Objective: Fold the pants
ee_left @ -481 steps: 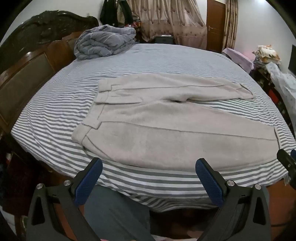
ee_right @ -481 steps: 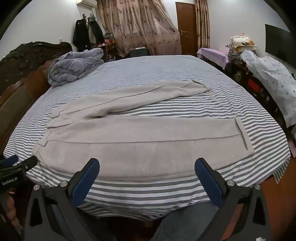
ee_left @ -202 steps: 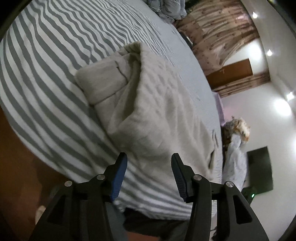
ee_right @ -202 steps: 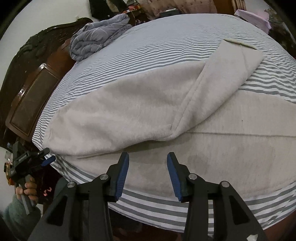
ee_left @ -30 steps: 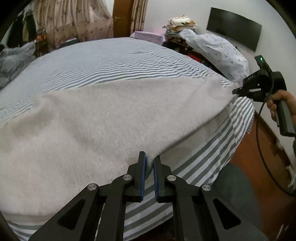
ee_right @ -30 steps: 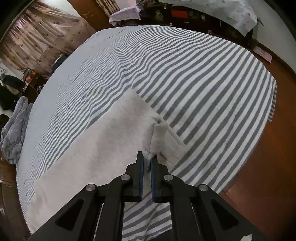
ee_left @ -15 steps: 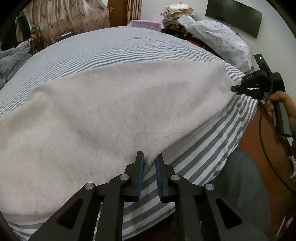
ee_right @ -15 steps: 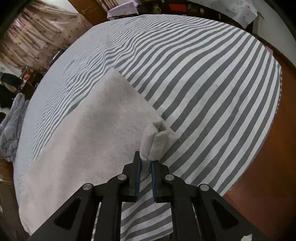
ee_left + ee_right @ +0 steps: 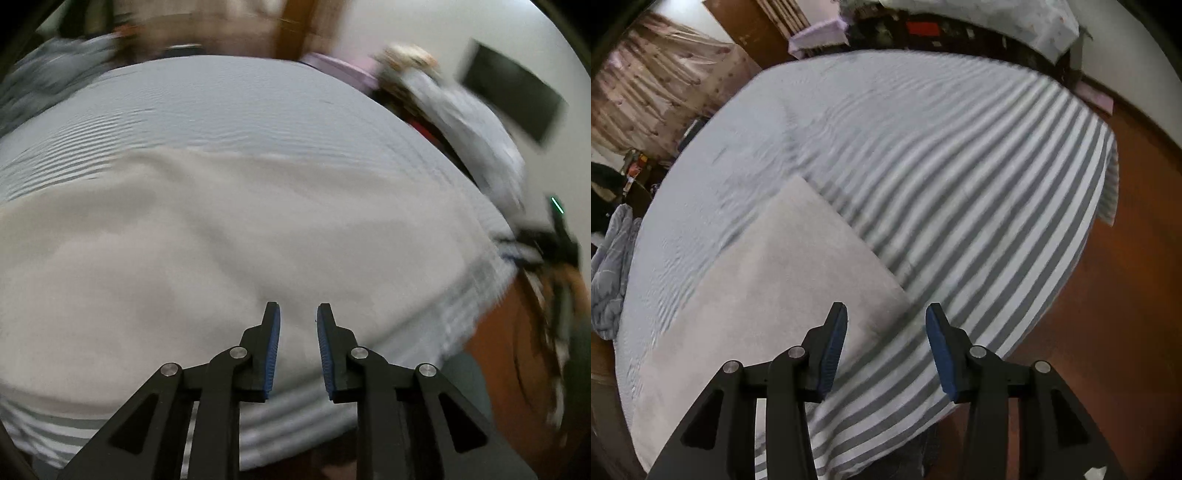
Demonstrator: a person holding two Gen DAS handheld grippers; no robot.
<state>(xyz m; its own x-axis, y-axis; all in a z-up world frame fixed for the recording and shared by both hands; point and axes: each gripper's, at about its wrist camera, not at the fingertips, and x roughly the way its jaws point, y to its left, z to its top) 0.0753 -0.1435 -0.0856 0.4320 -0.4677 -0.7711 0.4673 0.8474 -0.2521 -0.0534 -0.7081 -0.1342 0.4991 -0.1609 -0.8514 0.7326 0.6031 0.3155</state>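
- Pants (image 9: pixel 229 236) lie flat on the bed (image 9: pixel 960 177), a soft, fuzzy pale-grey fleece spread as one broad slab near the bed's near edge.
- From the right wrist view the pants (image 9: pixel 768 280) show a straight hem edge running diagonally, ending in a square corner close ahead of the fingers; the cloth there lies flat on the sheet.
- Left hand-held gripper (image 9: pixel 297 321) has its jaws parted with a narrow gap, nothing between them; the black fingers carry ribbed blue pads (image 9: pixel 274 347). It sits over the near edge of the pants, and I cannot tell whether it touches the cloth.
- Right hand-held gripper (image 9: pixel 885 325) is spread wider, holding nothing; its left finger is over the pants' corner and its right finger over bare sheet.
- The bed is covered in a smooth grey-and-white striped sheet (image 9: pixel 997 221) that drapes over the rounded mattress edge.
- In the left wrist view, blurred, the right hand-held gripper (image 9: pixel 546 243) shows as a dark shape at the far right, by the end of the pants.
- Reddish-brown wood floor (image 9: pixel 1137 280) lies beyond the bed.
- A crumpled grey quilt (image 9: pixel 609 266) is bunched at the far left end of the bed.
- Pinkish patterned curtains (image 9: pixel 653 96) hang in soft folds behind.
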